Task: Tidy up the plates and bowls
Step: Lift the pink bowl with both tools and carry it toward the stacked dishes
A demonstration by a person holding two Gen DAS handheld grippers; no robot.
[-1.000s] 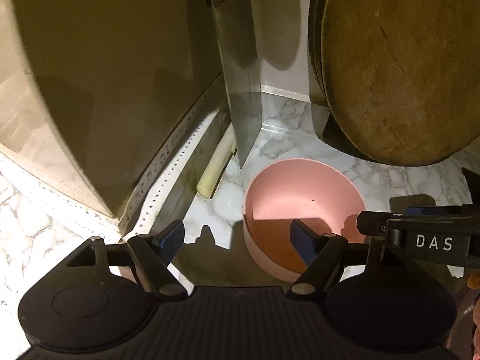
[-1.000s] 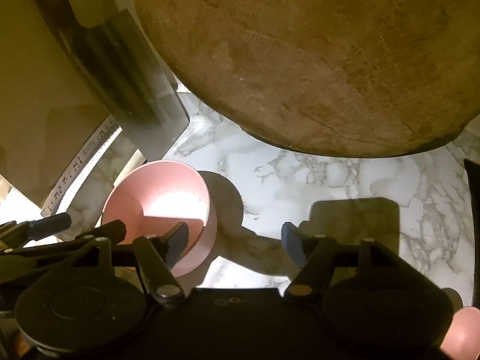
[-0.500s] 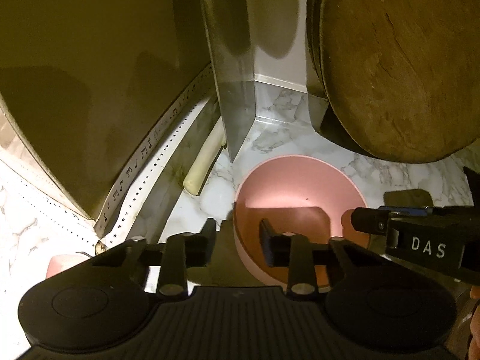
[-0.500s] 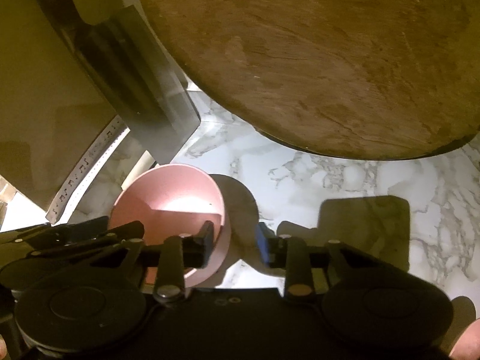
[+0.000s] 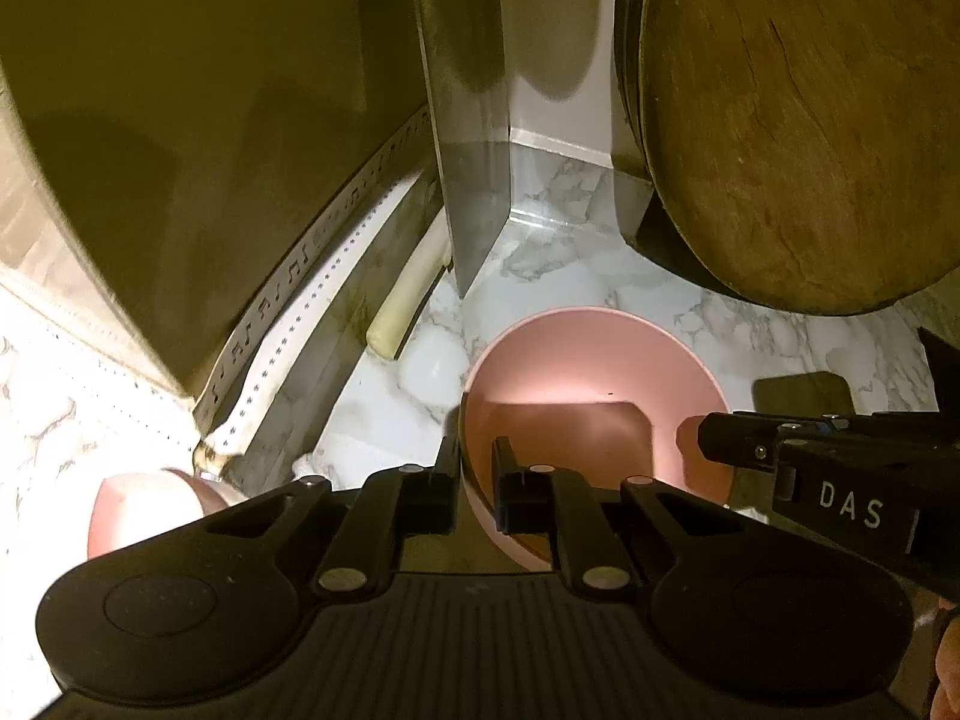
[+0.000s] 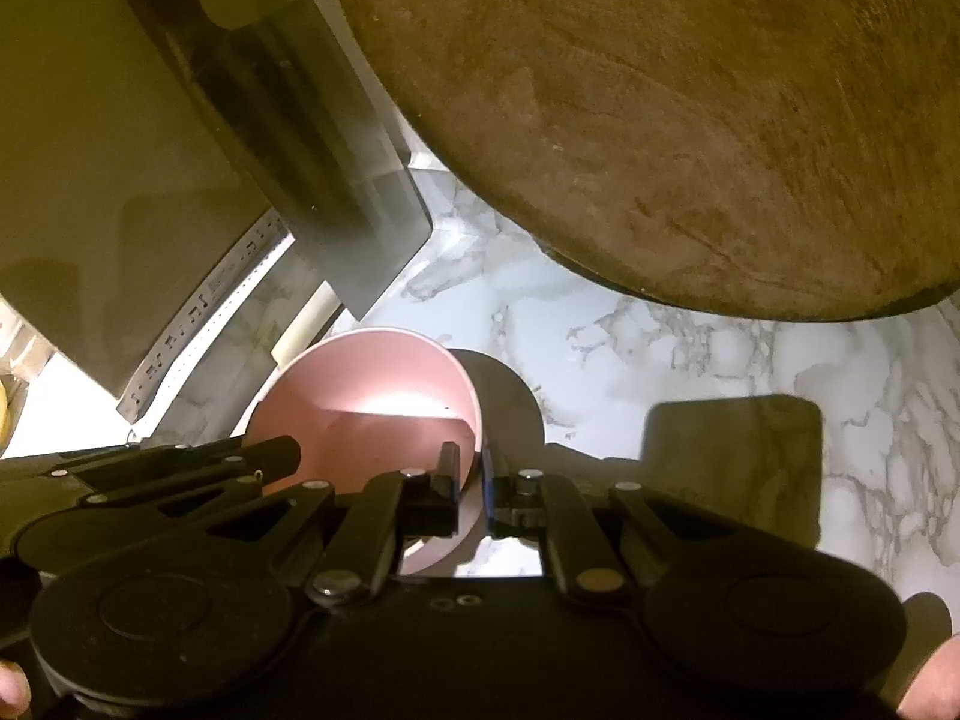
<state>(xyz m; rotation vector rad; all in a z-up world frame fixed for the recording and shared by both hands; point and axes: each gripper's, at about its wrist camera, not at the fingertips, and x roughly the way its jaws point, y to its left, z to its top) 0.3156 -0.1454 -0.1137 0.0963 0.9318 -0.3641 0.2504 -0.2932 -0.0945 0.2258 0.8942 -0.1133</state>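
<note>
— Round pink plastic bowl [image 5: 600, 384] sitting on the marble-patterned bench [image 6: 660, 348], near the round wooden board [image 5: 798, 120] propped upright. Why two grips?

— Pinched from opposite sides for a level lift: left tool [image 5: 477, 474] clenched on the near left rim, right tool [image 6: 471, 480] clenched on the right rim.

— Versus a second ago?

— Both then gaping wide astride the rim; now clamped. Bowl unmoved.

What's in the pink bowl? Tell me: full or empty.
Empty: the pink bowl shows only bare inner wall and shadow, with both grippers clamped on its rim.
</note>
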